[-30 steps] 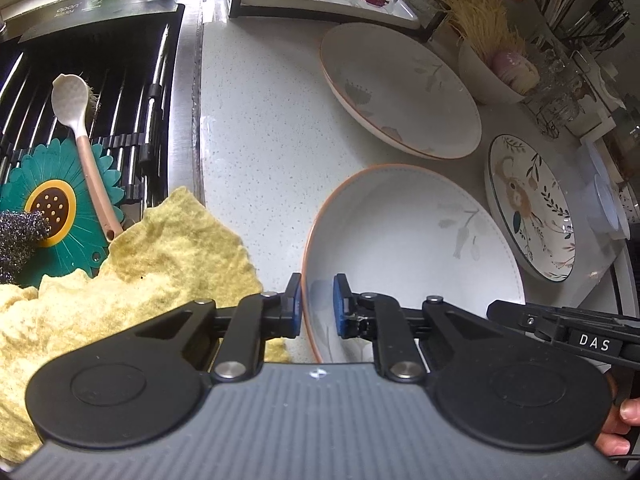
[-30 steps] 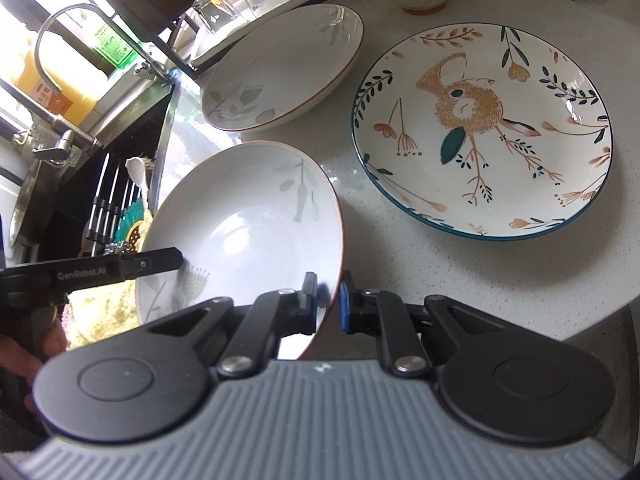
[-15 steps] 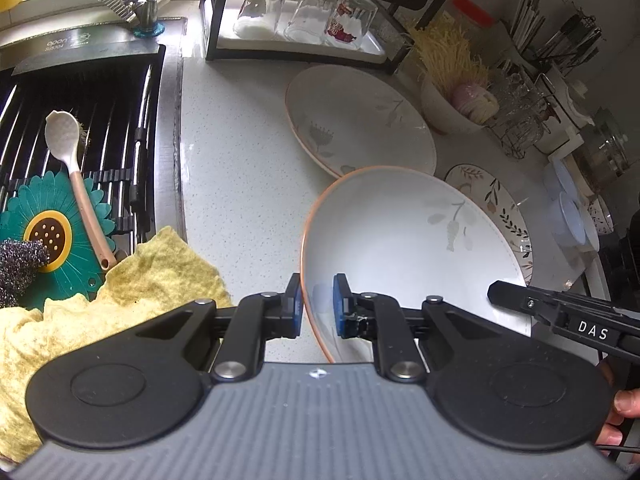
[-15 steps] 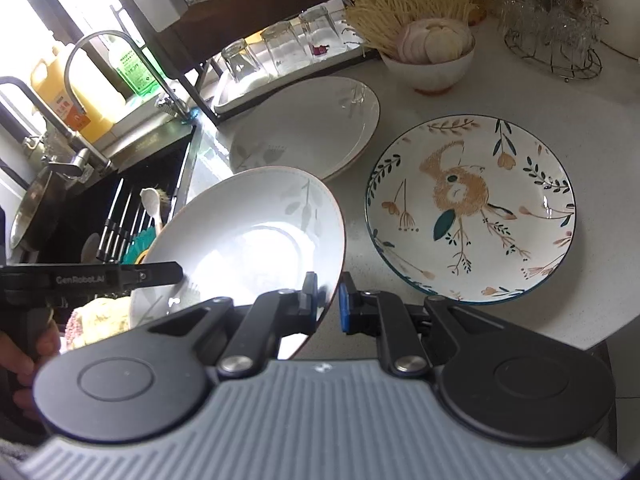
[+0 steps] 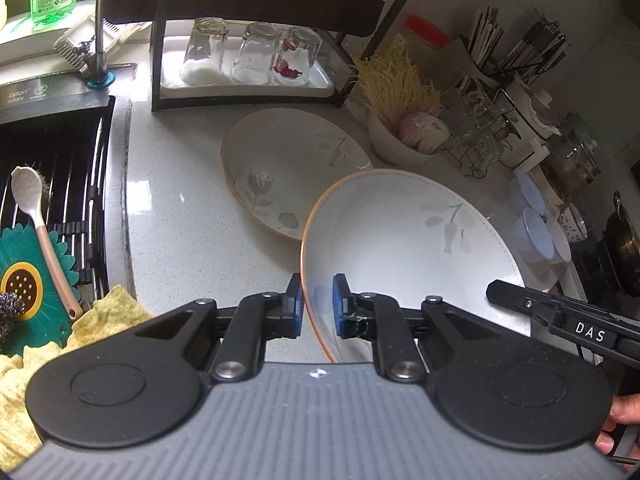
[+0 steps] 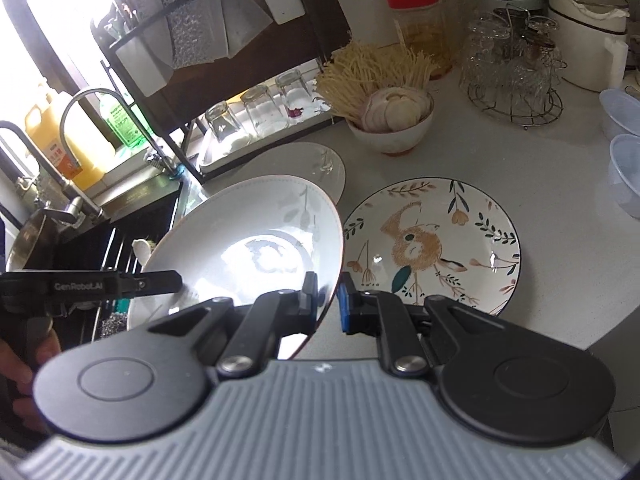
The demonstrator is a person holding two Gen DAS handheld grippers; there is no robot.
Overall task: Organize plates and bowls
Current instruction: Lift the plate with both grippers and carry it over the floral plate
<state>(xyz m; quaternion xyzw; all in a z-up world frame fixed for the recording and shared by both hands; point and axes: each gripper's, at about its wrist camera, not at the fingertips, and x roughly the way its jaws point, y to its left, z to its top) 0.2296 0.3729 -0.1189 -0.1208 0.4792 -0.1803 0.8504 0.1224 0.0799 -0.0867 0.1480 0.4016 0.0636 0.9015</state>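
A white deep plate with an orange rim (image 5: 404, 240) (image 6: 248, 240) hangs above the counter, held from both sides. My left gripper (image 5: 317, 306) is shut on its left rim. On the opposite rim my right gripper (image 6: 329, 298) is shut too; it shows at the right of the left wrist view (image 5: 560, 320). A matching white plate (image 5: 288, 168) (image 6: 320, 166) lies on the counter behind it. To the right sits a flat plate with a bird pattern (image 6: 436, 244), hidden behind the held plate in the left wrist view.
A sink rack (image 5: 60, 168) with a spoon (image 5: 36, 220), a green flower mat and a yellow cloth (image 5: 108, 312) lies left. At the back stand a glass tray (image 5: 248, 60), a bowl of noodles and onion (image 6: 388, 120), a wire glass rack (image 6: 516, 76) and plastic tubs (image 6: 624, 160).
Both grippers have risen with the white plate, lifting it off the counter. More of the back of the counter and the shelf has come into view.
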